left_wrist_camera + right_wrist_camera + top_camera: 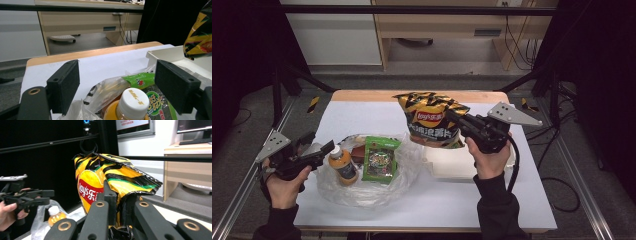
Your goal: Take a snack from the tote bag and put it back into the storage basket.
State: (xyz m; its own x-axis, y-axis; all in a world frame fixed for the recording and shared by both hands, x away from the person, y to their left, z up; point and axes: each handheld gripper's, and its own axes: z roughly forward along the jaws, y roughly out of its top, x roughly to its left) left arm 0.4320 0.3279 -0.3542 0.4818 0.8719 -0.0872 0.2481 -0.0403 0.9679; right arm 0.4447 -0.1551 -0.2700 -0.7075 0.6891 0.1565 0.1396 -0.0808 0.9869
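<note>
One tool (pixel 452 116) pinches chip bag (pixel 430 120) — aloft.

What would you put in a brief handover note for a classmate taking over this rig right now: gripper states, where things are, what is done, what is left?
Right gripper: shut on the chip bag, held in the air above the white tray.
Left gripper: open, holding nothing, at the juice bottle.
Plastic bag: holds the juice bottle, the green snack packet and something beneath, unclear.
Done: chip bag lifted.
Left, probably: set the chip bag in the tray, then move the rest.
</note>
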